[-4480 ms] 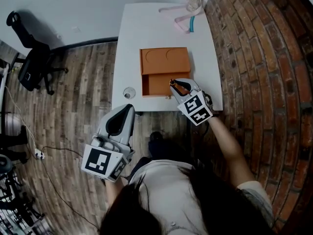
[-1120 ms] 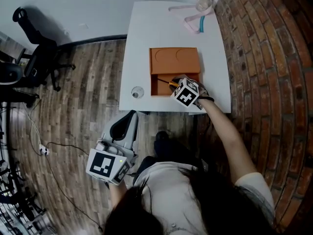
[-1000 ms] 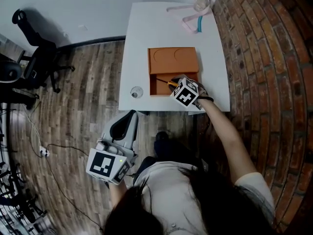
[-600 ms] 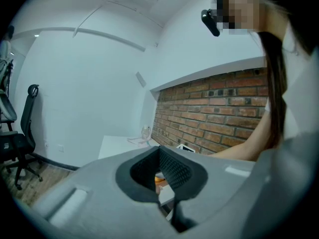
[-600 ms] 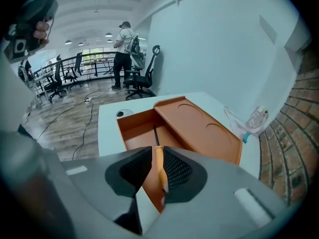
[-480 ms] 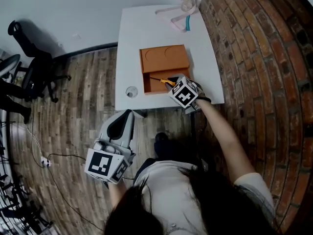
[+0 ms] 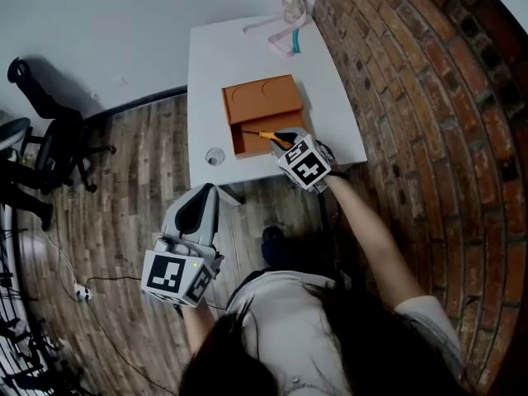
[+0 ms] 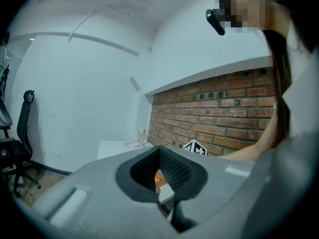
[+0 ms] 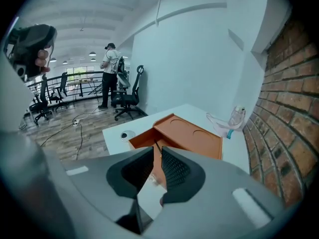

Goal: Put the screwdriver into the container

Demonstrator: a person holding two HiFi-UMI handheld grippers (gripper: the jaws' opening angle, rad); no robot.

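- Starting at the left of the head view, one black office chair (image 7: 45, 130) stands on the plank floor (image 7: 124, 180), well apart from the table.
- Left gripper (image 7: 208, 190): one of two. It is held low over the floor, near the table's near edge. Its jaws are drawn together and nothing is between them. One marker cube (image 7: 173, 275) sits at its rear.
- One white table (image 7: 214, 64) runs away from the person along the brick wall.
- One small round disc (image 7: 215, 157) lies on the table near its front left corner, just left of the container.
- One orange container (image 7: 264, 104) rests on the table. Its far part is a flat top with two round recesses, and its near part is a single open compartment.
- One screwdriver (image 7: 268, 136) with an orange handle lies across the open compartment, with its dark shaft pointing left. Whether it touches the compartment floor cannot be told.
- Right gripper (image 7: 286, 141): it is at the compartment's right end, with its jaws pinching the handle end of the screwdriver. In the right gripper view the thin shaft rises from the narrow gap between the jaws.
- One glass jar (image 7: 291, 2) and a few pink and teal strips (image 7: 280, 35) lie at the table's far end.
- One brick wall (image 7: 412, 97) fills the right side.
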